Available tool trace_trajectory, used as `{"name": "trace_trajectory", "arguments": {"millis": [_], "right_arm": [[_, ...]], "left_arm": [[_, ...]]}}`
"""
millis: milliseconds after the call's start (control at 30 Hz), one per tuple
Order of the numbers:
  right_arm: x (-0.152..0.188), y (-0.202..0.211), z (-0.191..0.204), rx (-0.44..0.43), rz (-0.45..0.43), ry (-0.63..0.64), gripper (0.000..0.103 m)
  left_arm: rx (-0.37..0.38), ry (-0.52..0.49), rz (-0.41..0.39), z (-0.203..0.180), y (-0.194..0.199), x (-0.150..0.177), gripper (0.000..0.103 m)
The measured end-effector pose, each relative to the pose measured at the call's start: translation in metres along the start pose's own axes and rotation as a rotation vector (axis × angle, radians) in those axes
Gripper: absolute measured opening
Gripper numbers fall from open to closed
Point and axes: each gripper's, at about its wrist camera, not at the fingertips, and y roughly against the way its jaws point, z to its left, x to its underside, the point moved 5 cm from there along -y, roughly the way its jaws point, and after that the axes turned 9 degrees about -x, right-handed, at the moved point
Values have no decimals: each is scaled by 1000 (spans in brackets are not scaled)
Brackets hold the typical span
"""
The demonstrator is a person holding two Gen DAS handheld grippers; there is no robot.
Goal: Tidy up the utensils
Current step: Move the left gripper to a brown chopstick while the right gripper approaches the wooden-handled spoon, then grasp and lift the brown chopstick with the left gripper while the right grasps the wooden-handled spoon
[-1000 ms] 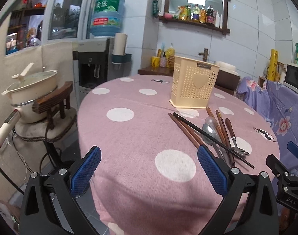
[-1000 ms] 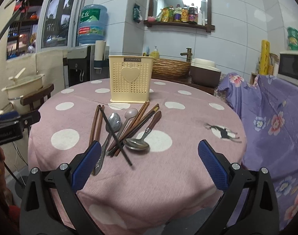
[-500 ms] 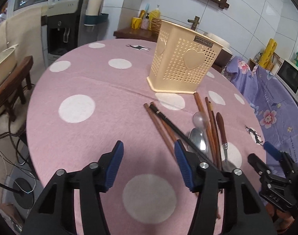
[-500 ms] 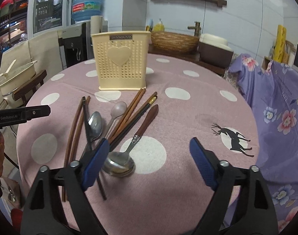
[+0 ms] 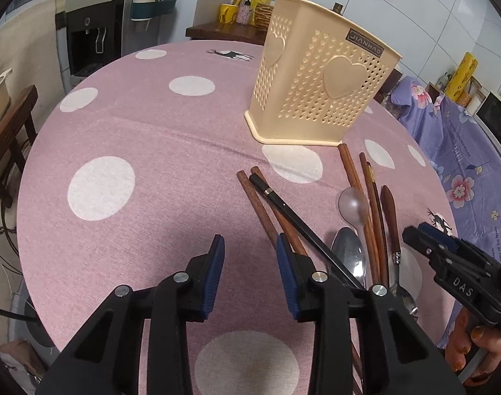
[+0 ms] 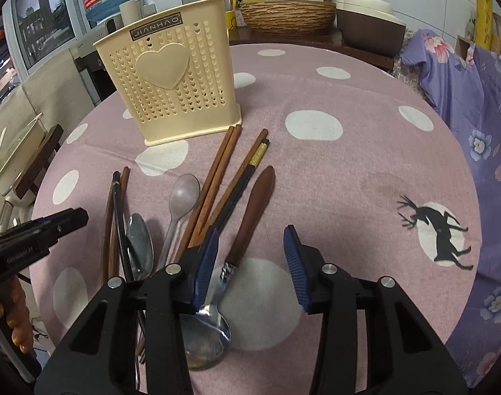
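Observation:
A cream perforated utensil holder [image 5: 316, 89] [image 6: 171, 79] stands upright on the pink dotted tablecloth [image 5: 135, 138]. In front of it lie loose utensils: brown chopsticks [image 5: 266, 210], a black chopstick [image 5: 303, 227], a metal spoon [image 5: 349, 253], a clear plastic spoon [image 6: 184, 194] and a wooden-handled spoon [image 6: 253, 207]. My left gripper [image 5: 250, 263] hangs over bare cloth just left of the brown chopsticks. Its jaws are closing with nothing between them. My right gripper [image 6: 250, 256] hovers over the wooden-handled spoon's neck. Its jaws are closing, and the pads stay clear of the spoon.
A water dispenser [image 5: 95, 29] and a wooden chair [image 5: 6, 125] stand left of the round table. A purple flowered cover [image 6: 481, 105] drapes furniture on the right. A counter with a woven basket [image 6: 286, 16] sits behind. A hand [image 5: 474, 349] holds the right gripper.
Both grippers have come forward over the table and tipped downward toward the utensils. Their jaws have narrowed from wide open to a moderate gap.

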Motion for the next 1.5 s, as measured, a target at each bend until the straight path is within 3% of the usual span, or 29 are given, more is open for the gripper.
{"name": "trace_trajectory", "arguments": {"millis": [267,433,700,933,1267,1500], "right_arm": [[-4,-7,0,31,3,17,41],[-3,-15,-5,46,24,4,34],[-3,-30,-5,48,59,-13,30],[-13,-38,-10,84,48,-37,21],[-25,-47,-14,72,47,-71,18],[-26,-45,-21,30,47,-108,16]], "left_arm": [[-5,-14,30,-13,-16,-4,33],[-84,-57,1,-18,-20,-9,29],[-94,-67,23,-15,-24,-17,27],[-134,-62,12,-17,-34,-27,19],[-145,-69,2,-23,-36,-27,13],[-98,-27,16,-17,-40,-34,10]]}}
